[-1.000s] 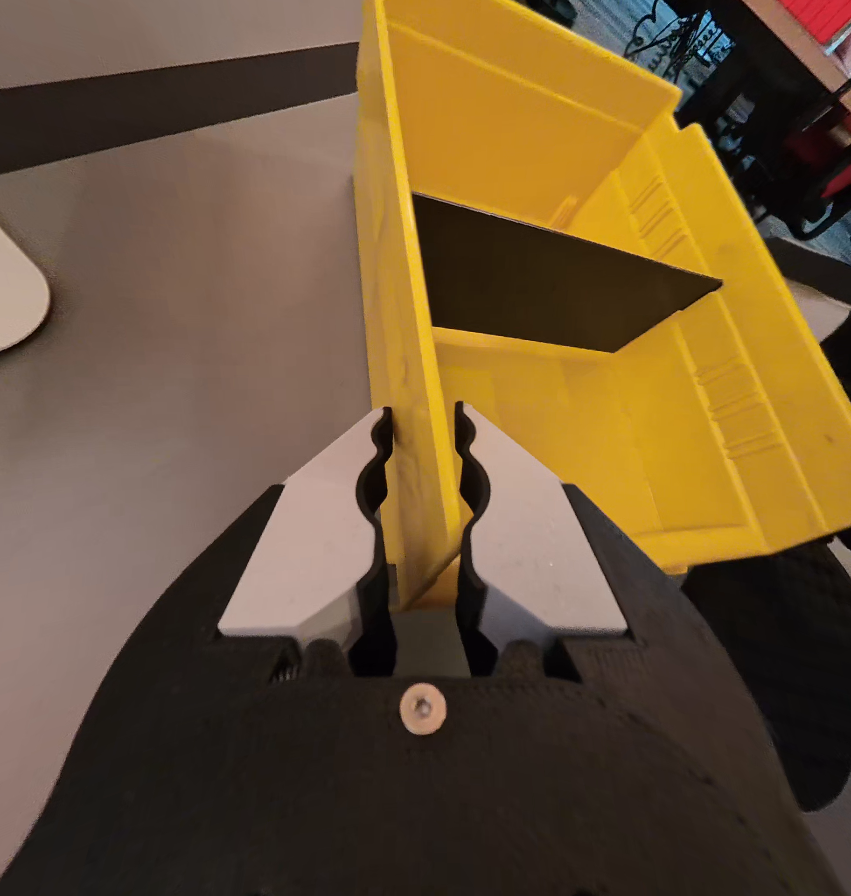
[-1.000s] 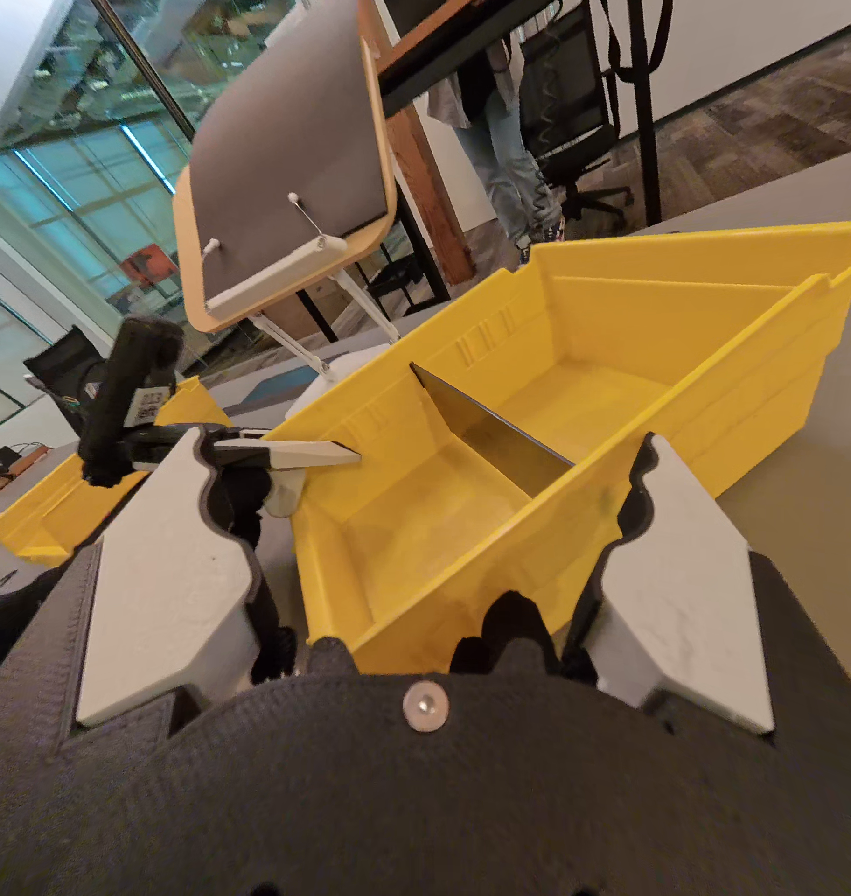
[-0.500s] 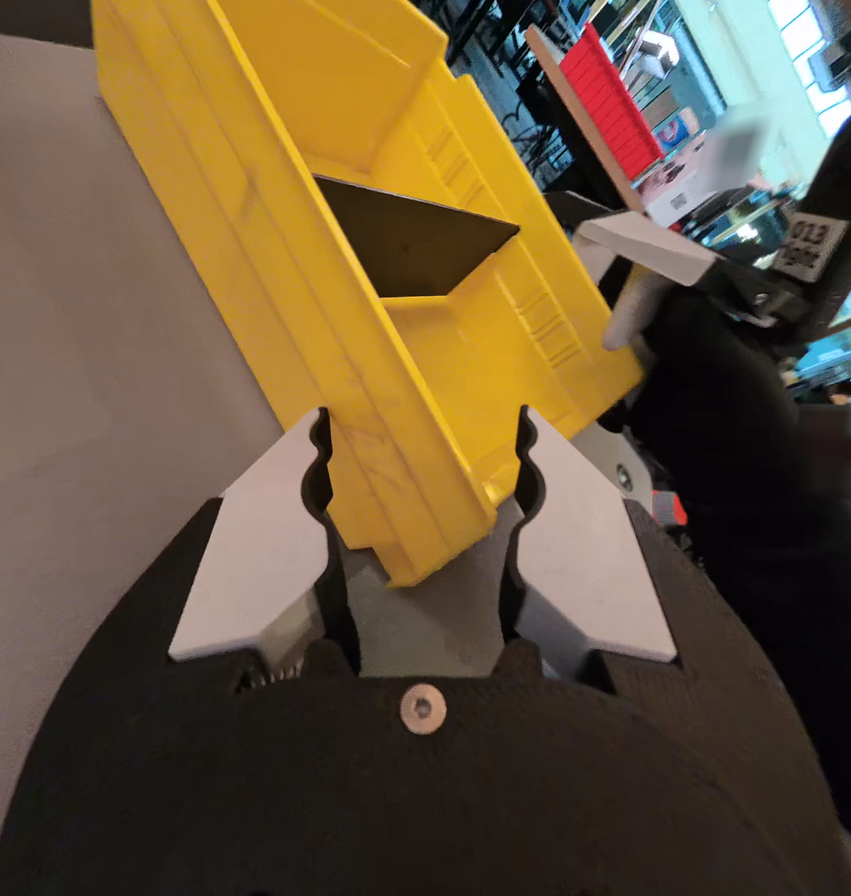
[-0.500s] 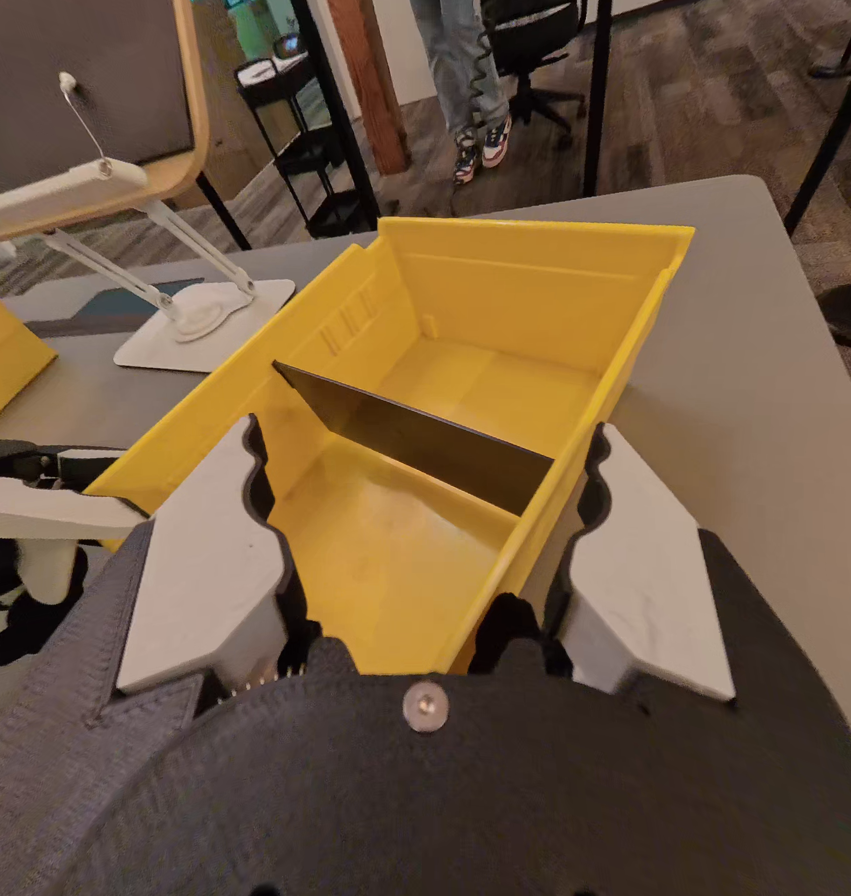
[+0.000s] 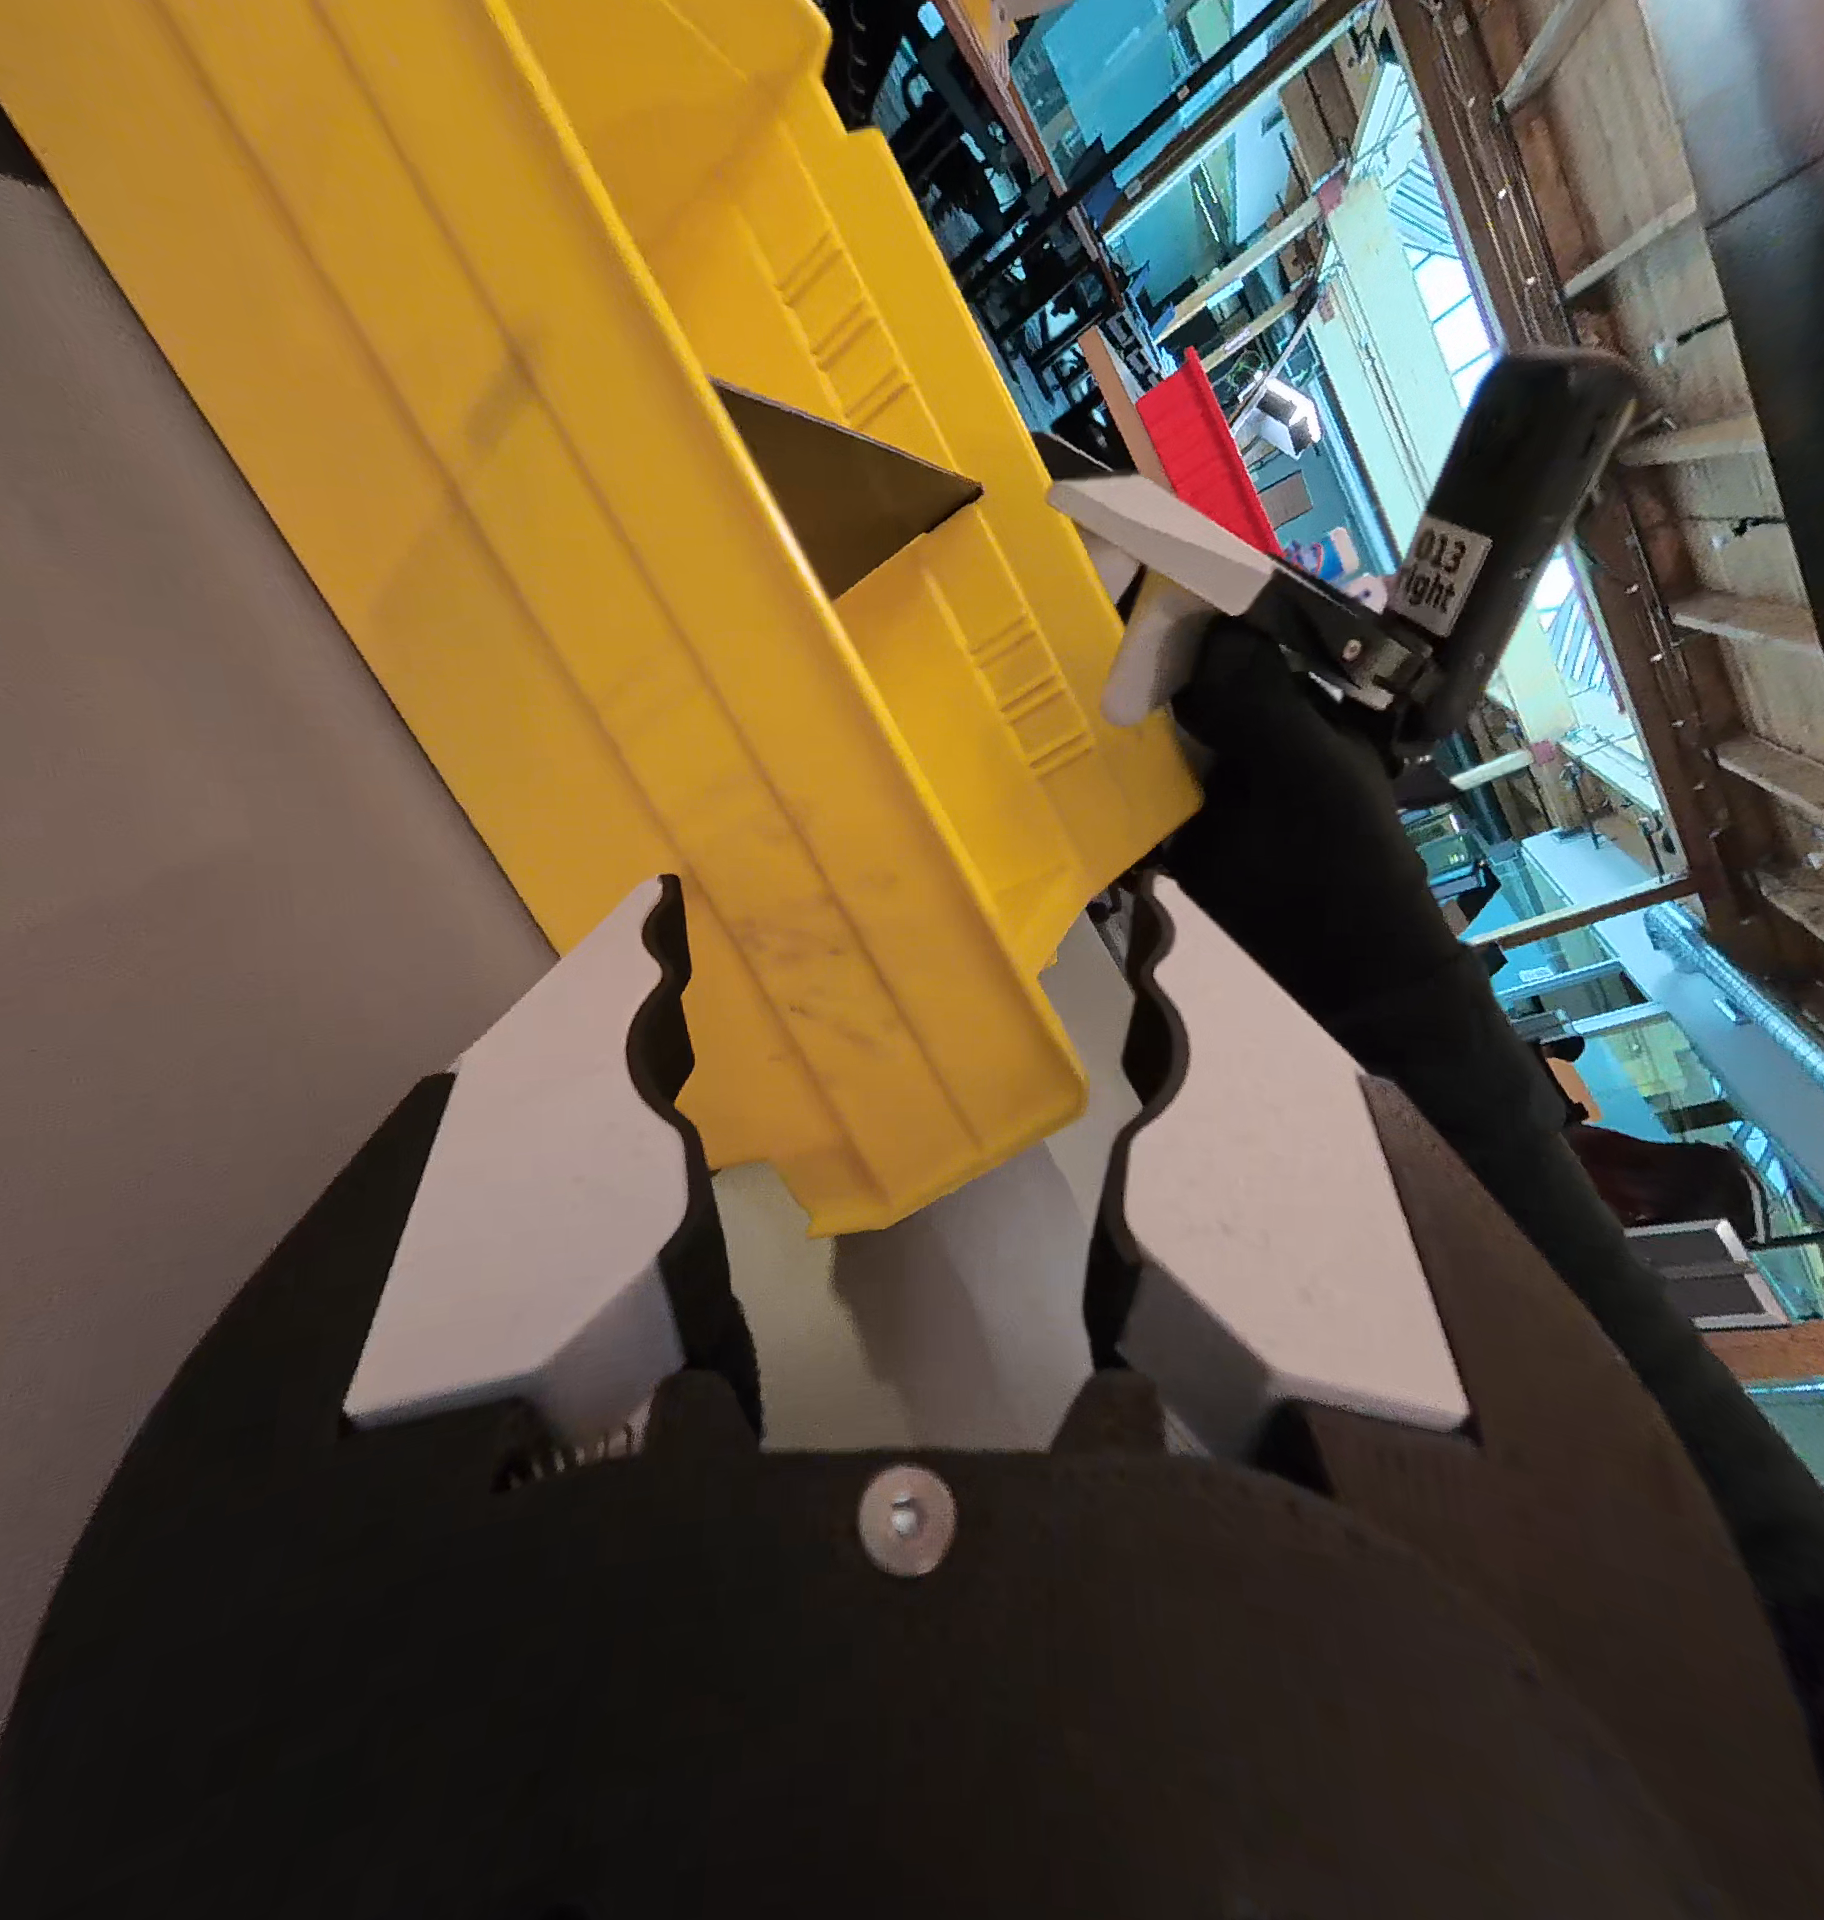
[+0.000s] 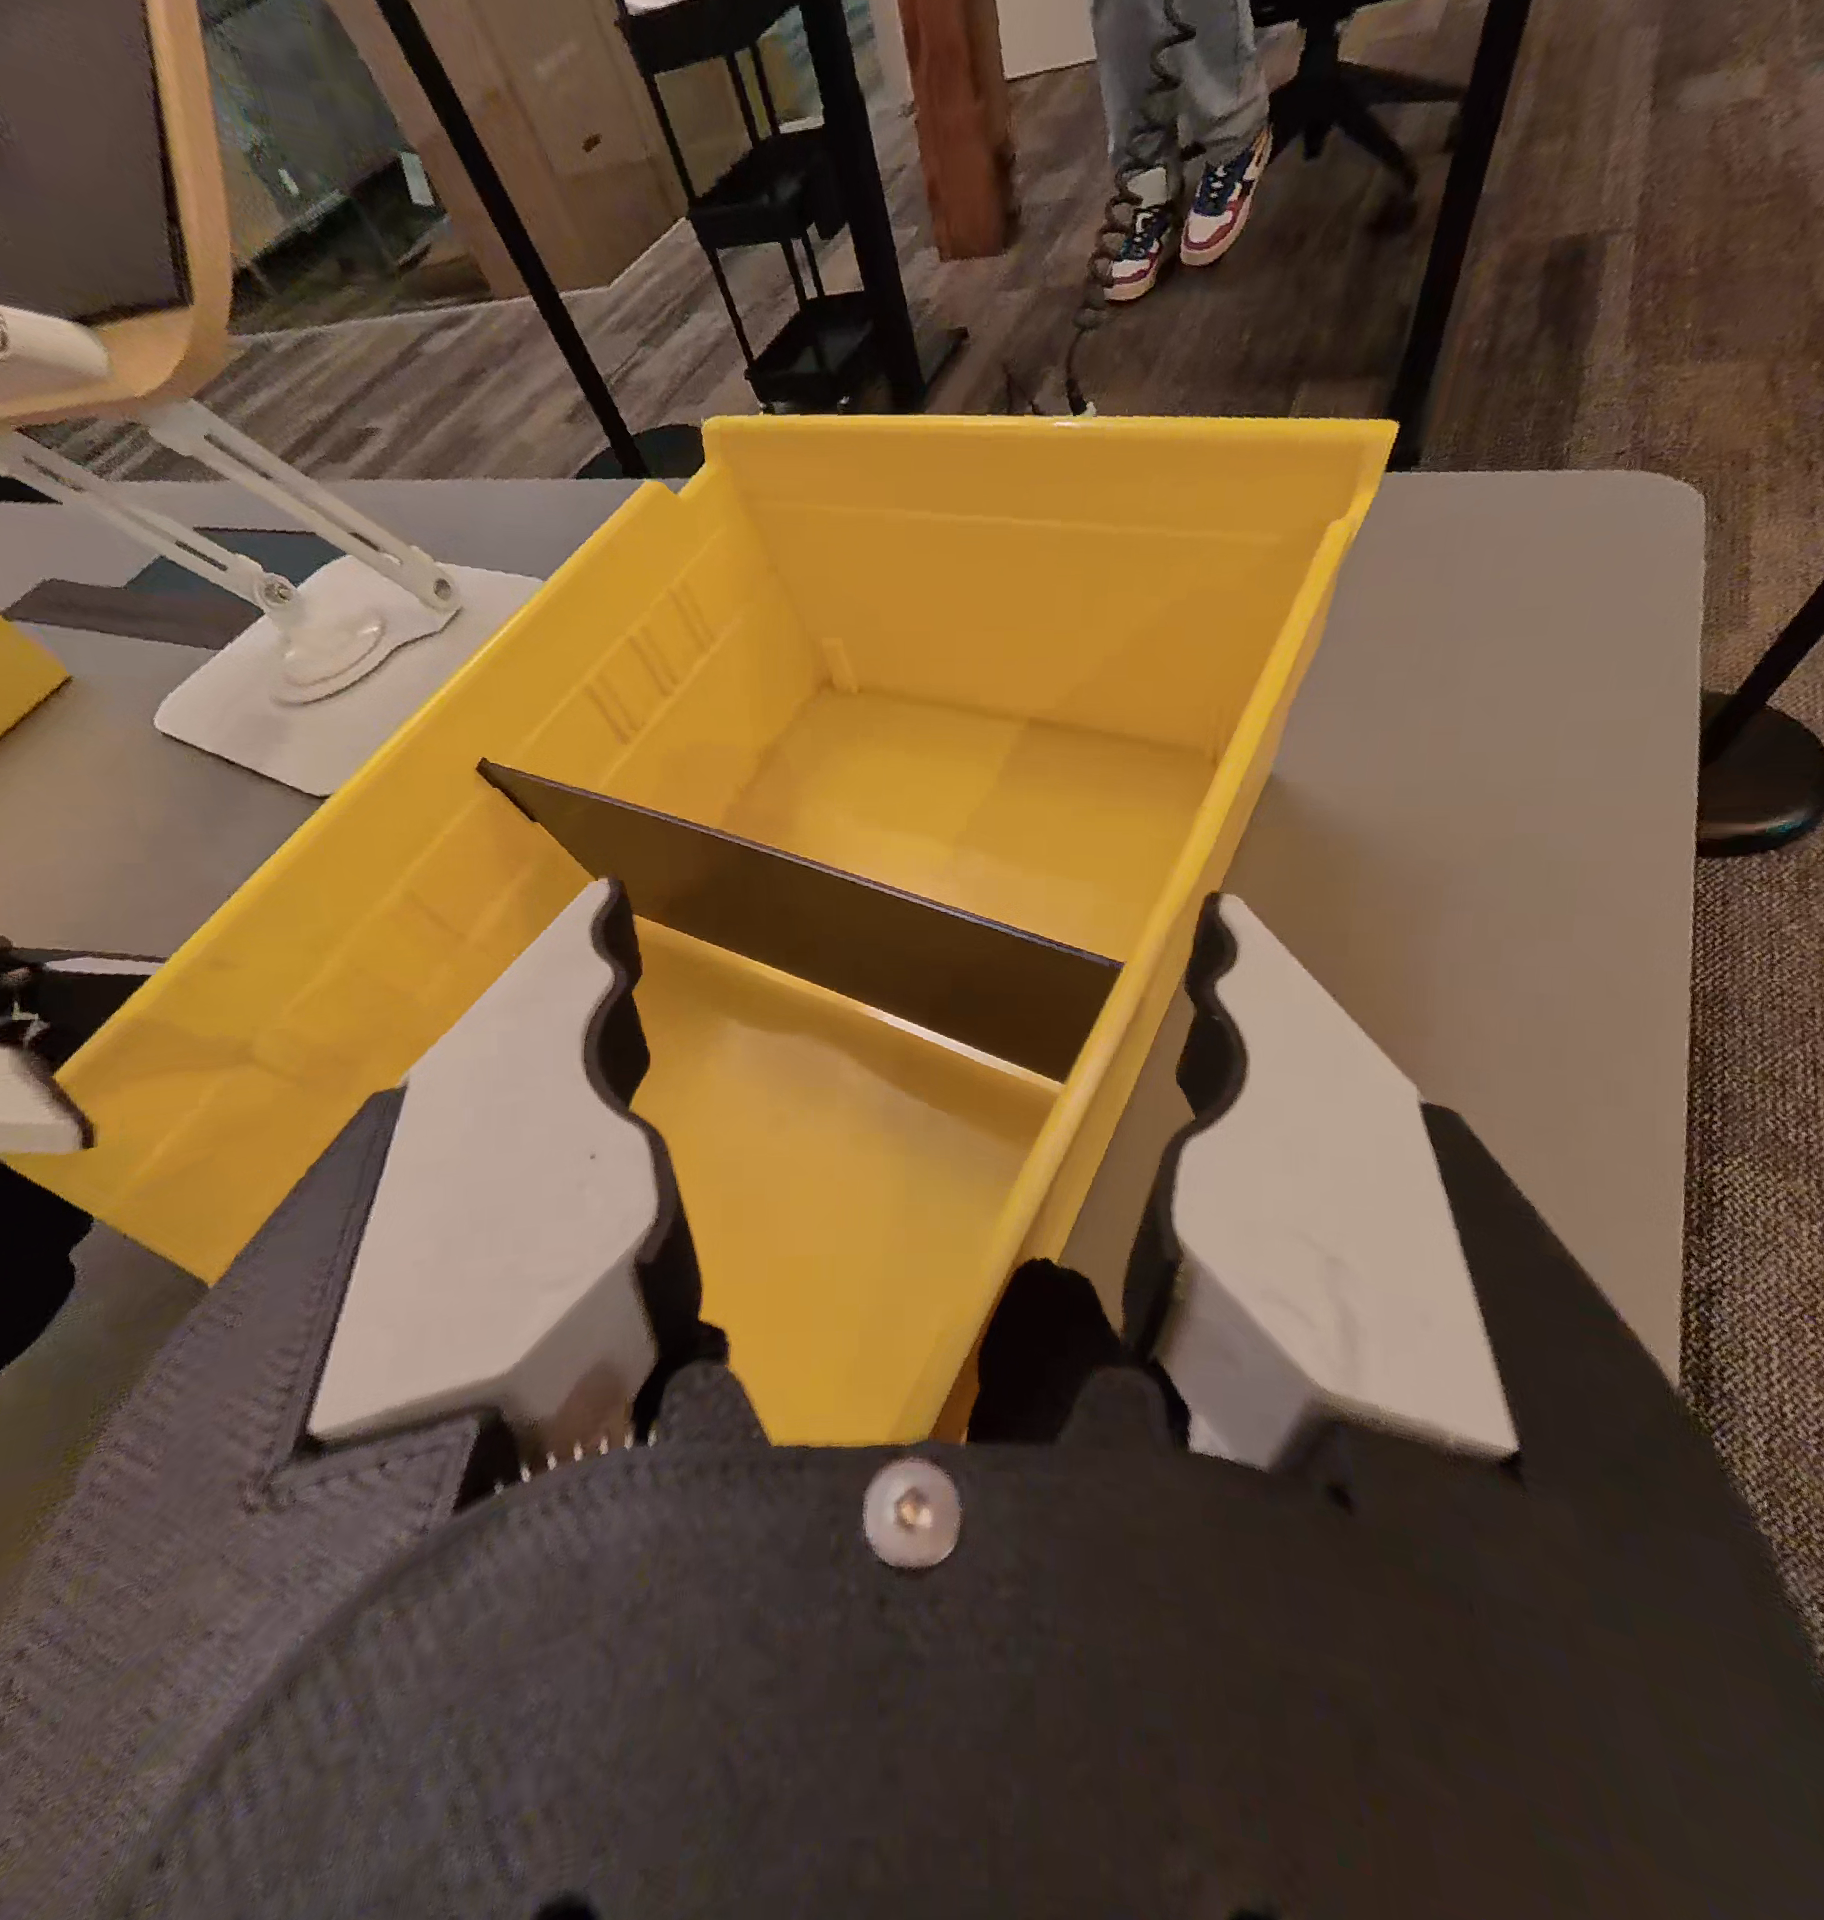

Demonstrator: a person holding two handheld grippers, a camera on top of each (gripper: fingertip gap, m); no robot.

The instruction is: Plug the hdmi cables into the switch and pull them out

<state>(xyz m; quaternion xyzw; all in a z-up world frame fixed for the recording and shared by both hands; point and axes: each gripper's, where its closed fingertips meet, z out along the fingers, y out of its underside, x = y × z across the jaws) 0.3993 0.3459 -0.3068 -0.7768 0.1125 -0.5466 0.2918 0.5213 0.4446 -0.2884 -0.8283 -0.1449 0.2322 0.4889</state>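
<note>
The left gripper (image 5: 906,997) is standing released, its jaws apart around a near corner of the yellow bin (image 5: 617,582), and I cannot tell if they are touching it. The right gripper (image 6: 913,1018) is also hanging spread, its fingers on both sides of the bin's right wall (image 6: 1178,914). The bin is sitting on the grey table (image 6: 1490,831), and a black divider (image 6: 835,925) is splitting it into two bare compartments. No HDMI cables or switch are showing. Farther left, a white stand base (image 6: 316,665) is resting.
</note>
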